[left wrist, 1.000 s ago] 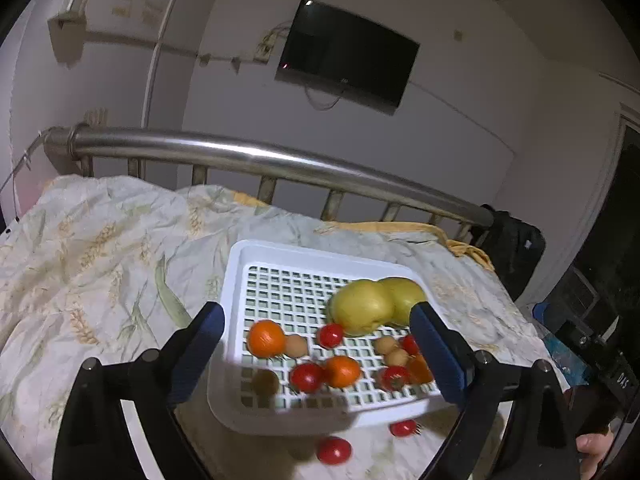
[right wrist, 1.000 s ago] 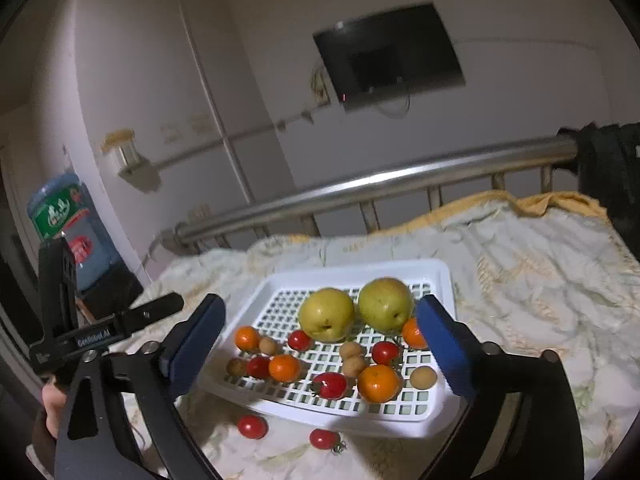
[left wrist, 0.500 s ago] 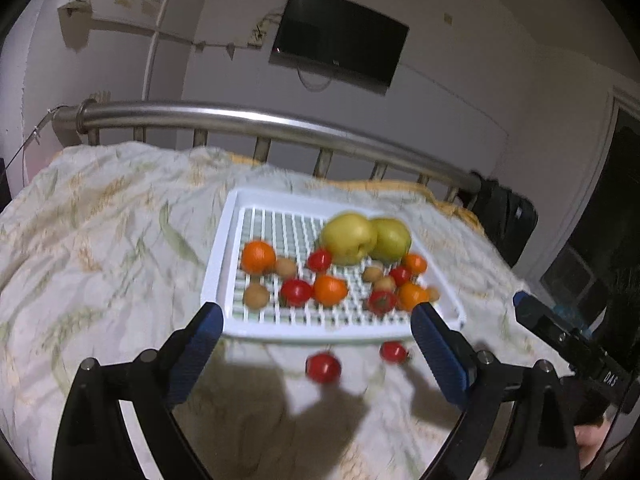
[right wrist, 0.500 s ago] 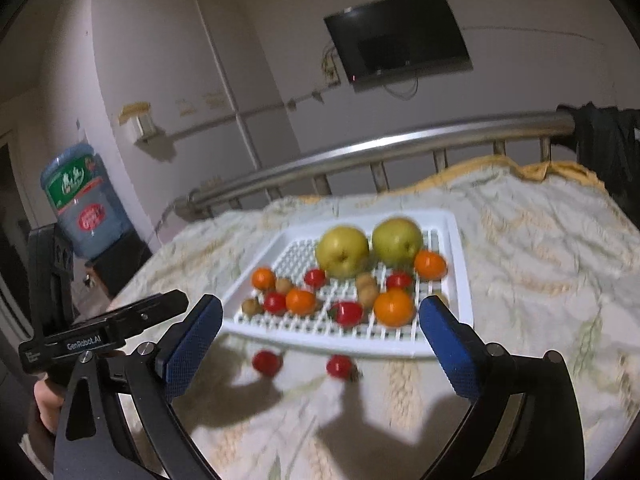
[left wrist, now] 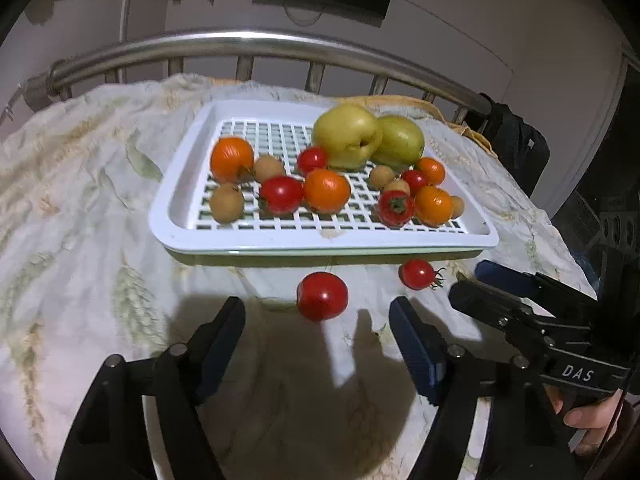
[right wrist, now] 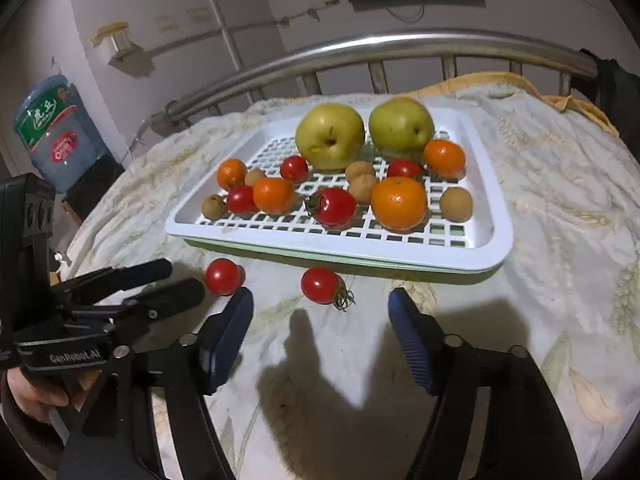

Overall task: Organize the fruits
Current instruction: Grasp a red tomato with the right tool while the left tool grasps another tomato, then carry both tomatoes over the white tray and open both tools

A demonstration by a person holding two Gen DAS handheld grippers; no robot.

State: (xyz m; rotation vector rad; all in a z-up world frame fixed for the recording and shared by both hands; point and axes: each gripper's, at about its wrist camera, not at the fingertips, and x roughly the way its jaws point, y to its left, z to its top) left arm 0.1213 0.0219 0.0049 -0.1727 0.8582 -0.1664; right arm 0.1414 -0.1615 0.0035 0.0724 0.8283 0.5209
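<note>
Right wrist alone shows water jug (right wrist: 54, 132), both grippers' fingers closing, empty.

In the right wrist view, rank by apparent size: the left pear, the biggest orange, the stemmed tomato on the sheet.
1. Left pear
2. Biggest orange
3. Stemmed tomato, though it lies nearest the camera.

Light falls from above and behind the cameras, so both grippers cast hard dark shadows on the pale bedsheet (left wrist: 72, 208) just in front of them. The room behind is dim, with a bright glare streak along the steel bed rail (right wrist: 400, 42). Fisheye bending curves that rail and blackens the corners; the pears (left wrist: 348, 136) look slightly smeared, perhaps motion blur.
</note>
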